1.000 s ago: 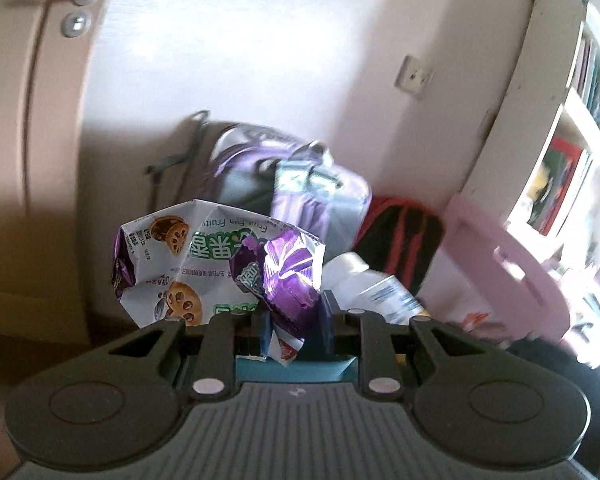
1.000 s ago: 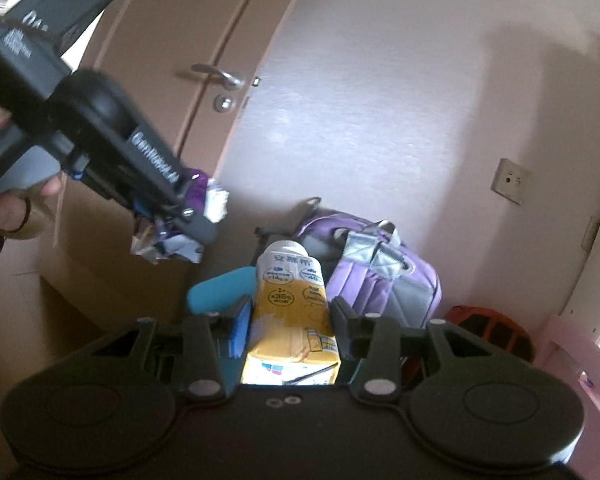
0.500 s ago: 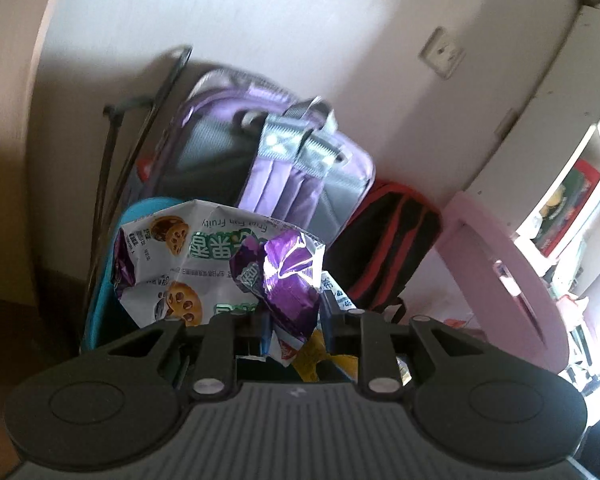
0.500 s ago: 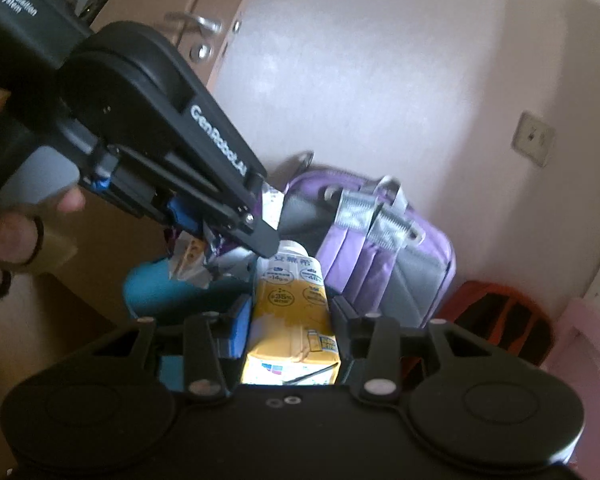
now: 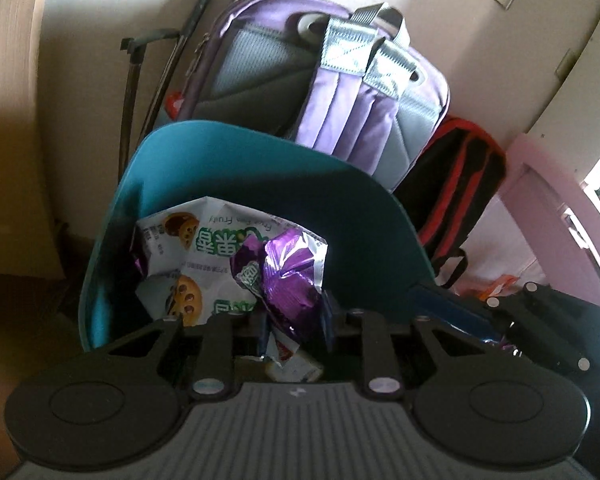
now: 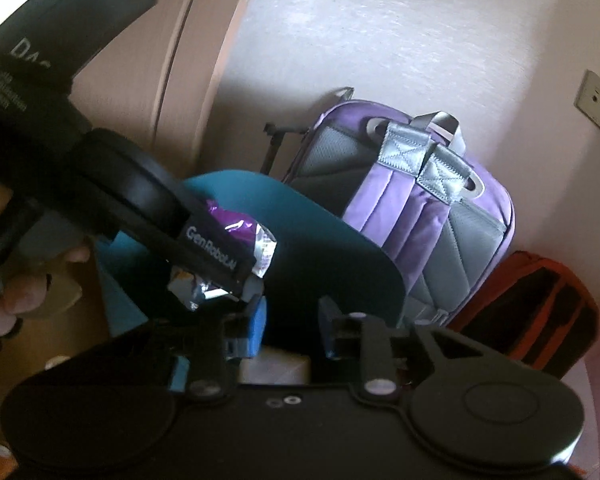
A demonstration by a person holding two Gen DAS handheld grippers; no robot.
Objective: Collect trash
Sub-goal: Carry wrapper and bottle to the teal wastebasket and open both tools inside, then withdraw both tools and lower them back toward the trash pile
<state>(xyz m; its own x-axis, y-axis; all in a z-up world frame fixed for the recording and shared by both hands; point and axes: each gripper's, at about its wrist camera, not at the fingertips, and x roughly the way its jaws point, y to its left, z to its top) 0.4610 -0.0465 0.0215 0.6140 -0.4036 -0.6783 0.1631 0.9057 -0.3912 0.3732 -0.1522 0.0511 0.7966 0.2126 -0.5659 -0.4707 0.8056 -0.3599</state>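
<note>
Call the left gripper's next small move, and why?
Probably open the left gripper and drop the wrapper. It is shut on the crumpled wrapper, which already hangs inside the teal bin, below the rim. The right gripper is open with nothing between its fingers, so the wrapper seems the last piece in hand.

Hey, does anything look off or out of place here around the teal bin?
Nothing looks spilled or broken. The crumpled snack wrapper is pinched in the left gripper right over the open teal bin, not dropped in yet. The right gripper is open and holds nothing. The purple backpack leans against the wall behind the bin.
</note>
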